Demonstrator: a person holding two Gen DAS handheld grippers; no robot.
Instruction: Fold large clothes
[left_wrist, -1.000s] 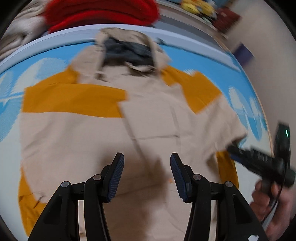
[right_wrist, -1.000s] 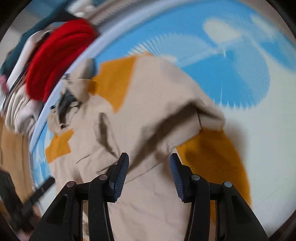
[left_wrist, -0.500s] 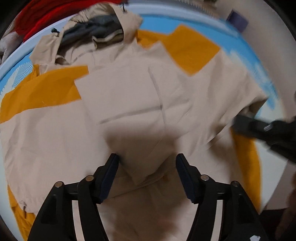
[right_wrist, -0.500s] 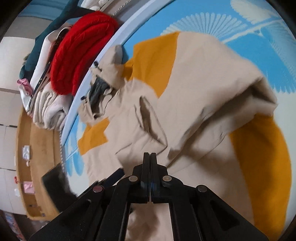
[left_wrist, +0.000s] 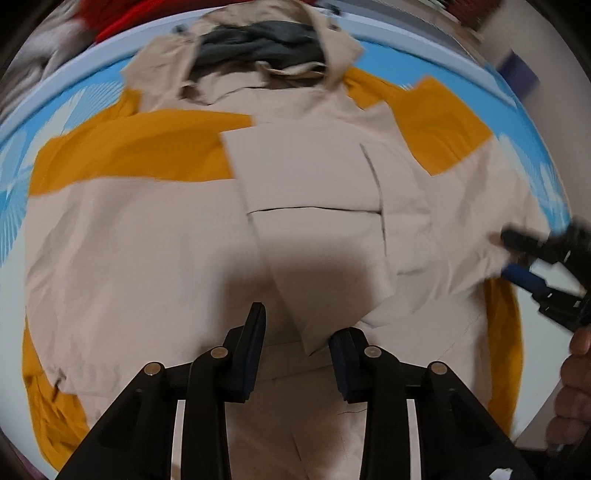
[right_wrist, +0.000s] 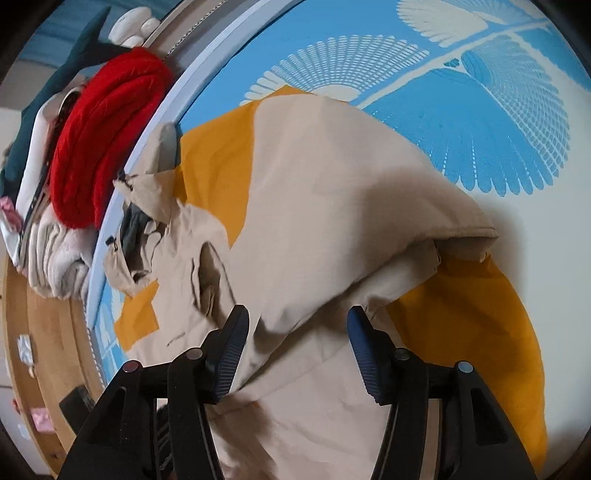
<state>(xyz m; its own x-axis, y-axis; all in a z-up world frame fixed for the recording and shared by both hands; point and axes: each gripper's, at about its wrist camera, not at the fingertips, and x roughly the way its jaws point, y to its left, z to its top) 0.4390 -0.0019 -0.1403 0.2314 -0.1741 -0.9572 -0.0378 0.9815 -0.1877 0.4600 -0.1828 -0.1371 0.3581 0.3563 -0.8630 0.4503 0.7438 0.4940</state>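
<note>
Presently, the beige and mustard jacket (left_wrist: 155, 229) lay spread front-up on a blue and white patterned bedsheet (right_wrist: 424, 85), its grey-lined hood (left_wrist: 258, 40) at twelve o'clock in the left wrist view. The left hand-held gripper (left_wrist: 297, 343) pointed steeply down over the lower front of the jacket; its jaws had just been closing, and a corner of a folded beige panel stood between them, though the pads were not seen pressing on it. The right hand-held gripper (right_wrist: 295, 347) hung over the jacket's folded sleeve (right_wrist: 369, 229); its jaws had just been opening and stood apart, with a ridge of beige cloth between the pads and no grip evident. In the left wrist view it appeared at three o'clock, blurred, at the jacket's edge, with a hand (left_wrist: 574, 398) at four o'clock. A red knit (right_wrist: 103, 136) sat on stacked clothes (right_wrist: 55, 254) beyond the bed edge, at ten o'clock in the right wrist view.
</note>
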